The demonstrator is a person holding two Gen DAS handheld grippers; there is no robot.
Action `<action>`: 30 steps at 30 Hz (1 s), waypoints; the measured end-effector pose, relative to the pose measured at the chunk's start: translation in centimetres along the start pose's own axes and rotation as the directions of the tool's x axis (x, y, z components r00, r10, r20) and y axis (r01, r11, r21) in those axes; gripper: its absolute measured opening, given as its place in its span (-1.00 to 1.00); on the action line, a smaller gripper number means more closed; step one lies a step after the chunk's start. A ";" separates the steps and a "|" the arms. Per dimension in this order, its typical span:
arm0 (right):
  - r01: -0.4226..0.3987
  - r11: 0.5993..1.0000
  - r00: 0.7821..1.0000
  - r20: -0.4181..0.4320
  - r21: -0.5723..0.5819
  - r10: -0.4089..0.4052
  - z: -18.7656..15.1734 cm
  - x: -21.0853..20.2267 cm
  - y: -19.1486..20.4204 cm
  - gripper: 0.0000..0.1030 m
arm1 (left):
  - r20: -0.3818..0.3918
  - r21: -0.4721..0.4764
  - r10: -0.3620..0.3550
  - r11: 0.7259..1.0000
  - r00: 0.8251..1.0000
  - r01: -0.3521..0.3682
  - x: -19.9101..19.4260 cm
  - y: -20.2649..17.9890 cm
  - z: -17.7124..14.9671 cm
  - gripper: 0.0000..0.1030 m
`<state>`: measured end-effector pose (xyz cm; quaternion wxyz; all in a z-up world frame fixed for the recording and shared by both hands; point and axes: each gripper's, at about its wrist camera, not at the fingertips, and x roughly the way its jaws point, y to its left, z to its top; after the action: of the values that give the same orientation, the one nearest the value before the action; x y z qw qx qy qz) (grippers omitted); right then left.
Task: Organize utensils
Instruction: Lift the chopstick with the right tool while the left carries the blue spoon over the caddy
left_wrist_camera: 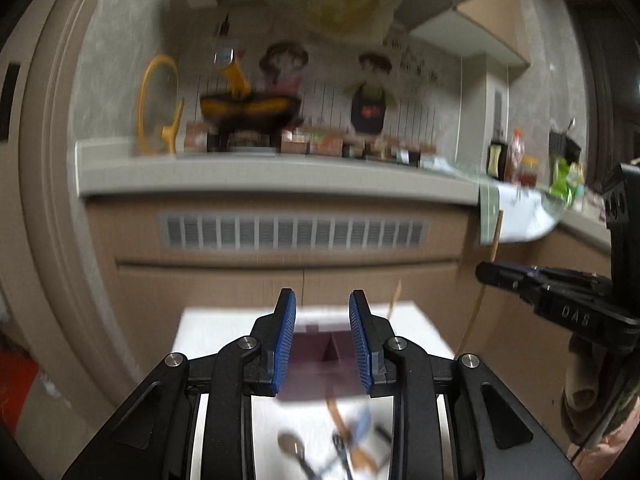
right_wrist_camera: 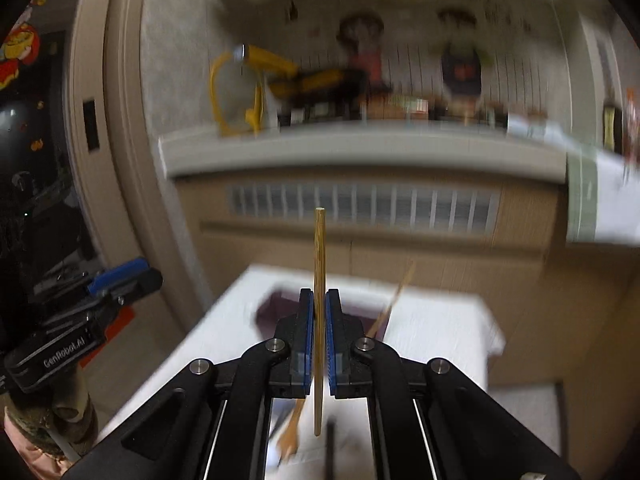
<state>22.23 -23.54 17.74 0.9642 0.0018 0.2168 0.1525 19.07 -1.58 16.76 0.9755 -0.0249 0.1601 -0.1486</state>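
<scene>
My right gripper [right_wrist_camera: 319,296] is shut on a wooden chopstick [right_wrist_camera: 319,248], which stands upright between the blue pads above a white table [right_wrist_camera: 432,328]. A purple organizer box [right_wrist_camera: 280,306] sits on that table, and a second wooden stick [right_wrist_camera: 394,296] leans out of it. My left gripper [left_wrist_camera: 323,300] is open over the purple box [left_wrist_camera: 316,356], with nothing between its fingers. Below it lie a blurred spoon [left_wrist_camera: 290,444] and several other utensils [left_wrist_camera: 352,440]. The left wrist view shows the right gripper [left_wrist_camera: 486,272] at the right with its chopstick [left_wrist_camera: 478,304].
Behind the table runs a kitchen counter [left_wrist_camera: 260,176] with a pan [left_wrist_camera: 248,108], a yellow-rimmed lid [left_wrist_camera: 156,104], jars and bottles [left_wrist_camera: 516,156]. Below it are brown cabinets with a vent grille [left_wrist_camera: 292,230]. A door frame [left_wrist_camera: 52,200] stands at the left.
</scene>
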 end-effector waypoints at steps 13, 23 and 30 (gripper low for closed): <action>0.048 0.999 0.994 -0.097 0.025 -0.045 -2.6 2.5 -3.2 -0.90 | -0.524 0.103 -0.193 0.952 0.829 0.287 13.2 -3.1 -11.8 -0.31; 0.060 0.997 0.984 -0.172 0.046 -0.051 -5.2 3.5 -4.9 -0.90 | -0.708 0.149 -0.057 0.962 0.703 0.227 21.9 -4.1 -17.0 -0.27; 0.035 0.998 0.983 -0.182 0.049 -0.025 -6.1 3.5 -4.4 -0.90 | -0.655 0.136 -0.046 0.975 0.754 0.178 19.9 -4.6 -17.0 -0.33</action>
<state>24.01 -27.13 10.48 0.9423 0.0096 0.3074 0.1320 30.30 -11.89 -4.96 0.8470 0.1112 0.4706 -0.2209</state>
